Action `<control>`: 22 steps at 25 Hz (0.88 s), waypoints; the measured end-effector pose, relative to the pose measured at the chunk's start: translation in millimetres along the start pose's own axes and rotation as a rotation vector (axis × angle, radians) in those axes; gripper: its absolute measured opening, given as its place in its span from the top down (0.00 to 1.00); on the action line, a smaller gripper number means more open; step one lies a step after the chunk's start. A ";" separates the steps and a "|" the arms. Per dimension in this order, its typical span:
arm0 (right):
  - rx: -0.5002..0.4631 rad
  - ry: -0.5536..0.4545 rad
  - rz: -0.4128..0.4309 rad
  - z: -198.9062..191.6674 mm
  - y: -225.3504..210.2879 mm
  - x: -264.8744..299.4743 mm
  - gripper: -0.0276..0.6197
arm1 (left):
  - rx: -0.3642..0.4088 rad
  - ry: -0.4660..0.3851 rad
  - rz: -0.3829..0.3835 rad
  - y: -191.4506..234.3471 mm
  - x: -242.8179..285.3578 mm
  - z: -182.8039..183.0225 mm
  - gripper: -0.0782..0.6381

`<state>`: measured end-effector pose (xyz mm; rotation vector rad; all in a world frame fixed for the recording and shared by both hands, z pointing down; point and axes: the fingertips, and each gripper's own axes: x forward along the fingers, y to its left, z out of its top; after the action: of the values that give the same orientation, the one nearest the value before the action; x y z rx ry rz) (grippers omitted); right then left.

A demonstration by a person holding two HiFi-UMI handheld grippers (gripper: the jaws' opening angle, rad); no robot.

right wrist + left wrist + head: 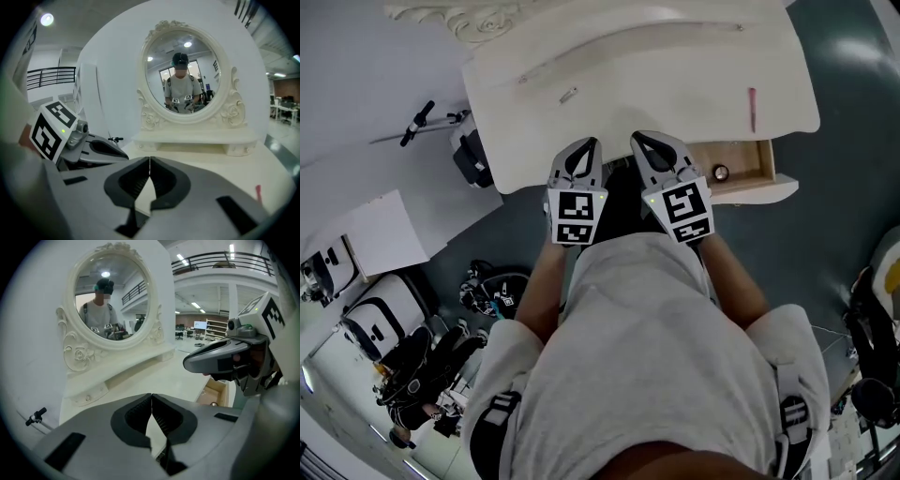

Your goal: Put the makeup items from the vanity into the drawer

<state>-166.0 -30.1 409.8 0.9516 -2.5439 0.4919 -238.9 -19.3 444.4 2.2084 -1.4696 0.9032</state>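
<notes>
A thin pink makeup stick (752, 108) lies on the white vanity top (675, 75) toward its right end, and its tip shows in the right gripper view as the pink stick (258, 191). The wooden drawer (748, 165) stands pulled out below the top's right front, with a small round item (721, 172) in it; the left gripper view also catches the drawer (216, 391). My left gripper (587, 147) and right gripper (644, 142) hang side by side at the vanity's front edge. Both are shut with nothing between the jaws, left gripper (151, 398), right gripper (149, 161).
An oval mirror (183, 75) in a carved frame rises at the back of the vanity. A small silver piece (569, 95) lies on the top's left part. Bags and white cases (384, 319) crowd the floor at the left. A black-handled rod (417, 122) sticks out beside the vanity.
</notes>
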 end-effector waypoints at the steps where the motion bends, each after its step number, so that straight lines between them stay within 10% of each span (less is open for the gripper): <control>1: 0.006 0.004 -0.004 -0.2 0.5 5.7 0.93 | 0.008 0.006 -0.011 3.4 3.4 -1.1 0.88; 14: 0.066 0.049 -0.041 -1.3 17.5 77.3 0.93 | 0.187 0.149 -0.080 67.7 43.5 -26.1 0.88; 22: 0.104 0.076 -0.093 -5.5 0.9 88.1 0.93 | 0.397 0.412 -0.174 90.6 92.0 -69.6 0.88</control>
<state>-227.0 -75.1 455.0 1.0618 -2.4141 0.6263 -319.3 -79.2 551.4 2.1793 -0.9549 1.5811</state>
